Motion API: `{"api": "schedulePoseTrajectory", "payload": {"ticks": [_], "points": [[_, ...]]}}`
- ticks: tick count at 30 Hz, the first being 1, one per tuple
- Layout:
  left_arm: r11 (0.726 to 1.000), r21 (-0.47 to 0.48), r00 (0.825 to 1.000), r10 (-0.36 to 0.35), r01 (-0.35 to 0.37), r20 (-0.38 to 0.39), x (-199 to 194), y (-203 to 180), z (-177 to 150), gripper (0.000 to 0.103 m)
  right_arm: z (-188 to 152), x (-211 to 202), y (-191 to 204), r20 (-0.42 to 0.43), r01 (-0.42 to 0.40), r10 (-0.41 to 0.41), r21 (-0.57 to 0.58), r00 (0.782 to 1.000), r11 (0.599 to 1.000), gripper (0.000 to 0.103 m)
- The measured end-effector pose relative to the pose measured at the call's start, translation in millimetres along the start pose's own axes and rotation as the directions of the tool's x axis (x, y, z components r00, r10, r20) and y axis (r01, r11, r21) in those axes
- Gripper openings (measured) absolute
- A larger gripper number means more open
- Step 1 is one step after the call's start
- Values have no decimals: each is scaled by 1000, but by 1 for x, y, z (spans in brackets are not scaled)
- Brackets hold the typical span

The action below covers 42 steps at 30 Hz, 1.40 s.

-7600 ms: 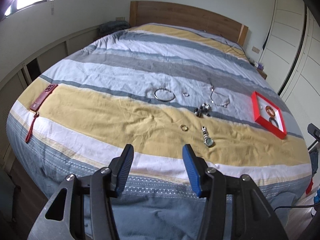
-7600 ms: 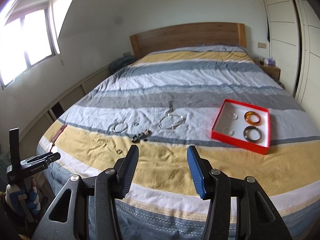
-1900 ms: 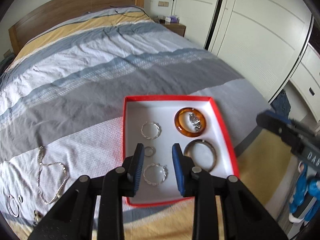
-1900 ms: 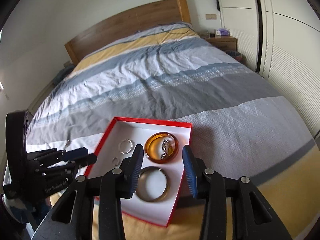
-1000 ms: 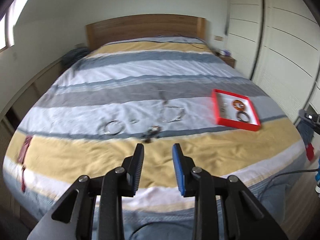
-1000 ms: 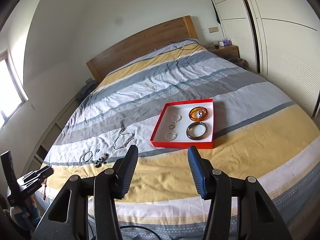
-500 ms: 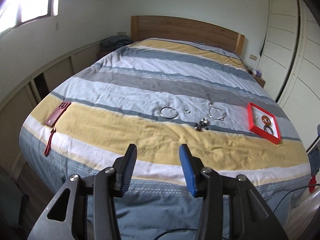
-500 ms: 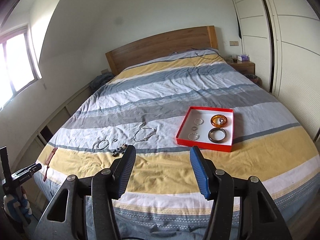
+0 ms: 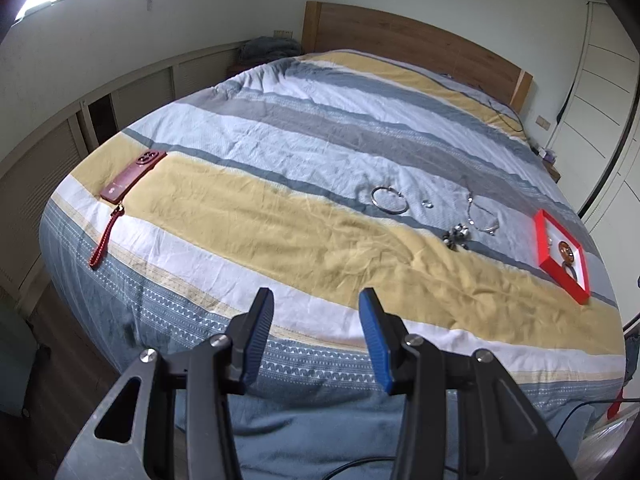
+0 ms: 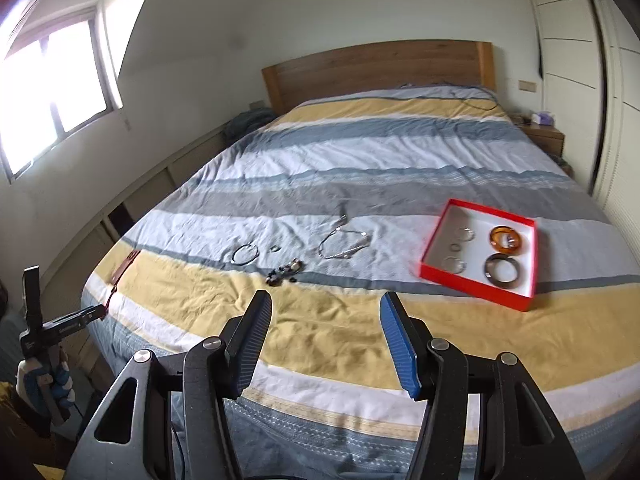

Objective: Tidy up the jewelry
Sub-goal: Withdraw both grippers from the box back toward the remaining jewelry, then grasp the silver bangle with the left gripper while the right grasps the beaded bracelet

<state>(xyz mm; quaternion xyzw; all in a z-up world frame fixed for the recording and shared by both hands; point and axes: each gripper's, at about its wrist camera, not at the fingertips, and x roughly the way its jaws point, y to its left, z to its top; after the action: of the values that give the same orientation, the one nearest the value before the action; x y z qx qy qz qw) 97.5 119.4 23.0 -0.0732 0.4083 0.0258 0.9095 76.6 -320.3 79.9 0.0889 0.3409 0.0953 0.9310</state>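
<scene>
A matt, creased cloth duvet (image 10: pixel 360 184) covers the bed before a smooth wooden headboard (image 10: pixel 376 68), and on it lie shiny metal bangles (image 9: pixel 389 200) and a chain (image 10: pixel 340 244), a glossy amber bangle (image 10: pixel 507 239) in a matt red cardboard-like tray (image 10: pixel 476 286), and a glossy red phone (image 9: pixel 134 176).

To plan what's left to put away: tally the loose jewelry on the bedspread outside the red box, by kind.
Large silver hoop: 1
Small ring: 1
Silver chain: 1
Dark beaded piece: 1
Total: 4
</scene>
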Motion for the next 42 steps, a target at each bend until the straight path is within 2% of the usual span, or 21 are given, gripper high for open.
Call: {"api": "schedulePoseTrajectory", "payload": {"ticks": [7,12,20,24,28,34,37,42], "points": [[1000,-13,998,2,-3,-67,58,-5,6,42,-2,65,5,-94,-46,46,2,994,999,56],[1000,-21,991,1,-4,-132,108,-12,12,42,-5,122,4,-183,-73,75,20,980,997,56],[1000,20,987,8,-5,-159,184,-37,52,42,-3,222,20,-293,-153,155,30,943,988,56],[999,18,987,-32,35,-154,220,-55,76,42,-7,270,26,-339,-194,200,51,919,980,56],[998,14,987,-50,53,-153,258,-71,100,42,-6,306,28,-362,-229,243,83,900,970,56],[998,10,978,-53,56,-201,310,-79,113,42,-4,349,26,-368,-288,329,164,870,944,56],[998,46,979,-32,42,-201,321,-85,112,42,-3,364,27,-360,-320,366,182,858,930,56],[995,99,982,-11,30,-188,331,-93,114,43,3,384,33,-332,-357,404,196,852,913,57]]}}
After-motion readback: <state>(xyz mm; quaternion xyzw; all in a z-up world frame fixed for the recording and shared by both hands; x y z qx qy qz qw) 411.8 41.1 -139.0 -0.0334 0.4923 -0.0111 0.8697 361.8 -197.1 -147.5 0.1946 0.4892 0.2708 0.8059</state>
